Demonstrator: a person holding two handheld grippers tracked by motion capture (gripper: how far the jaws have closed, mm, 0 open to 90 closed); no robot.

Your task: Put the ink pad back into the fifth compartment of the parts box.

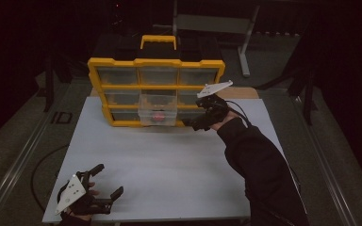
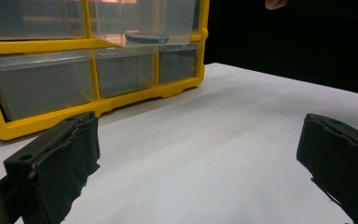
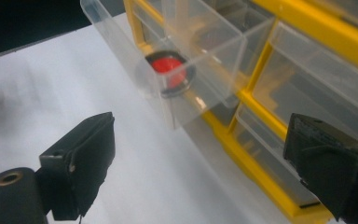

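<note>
yellow organiser, clear drawer; red-and-black disc; white table

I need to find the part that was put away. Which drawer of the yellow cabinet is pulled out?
The middle drawer of the yellow cabinet, in its middle column. It juts forward over the table while the others sit flush, and a red-and-black round part lies inside.

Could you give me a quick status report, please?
Left gripper open, hovering near table's front edge. Right gripper open beside the organizer. Middle drawer pulled out, red-and-black disc inside. Nothing blocking it.
</note>
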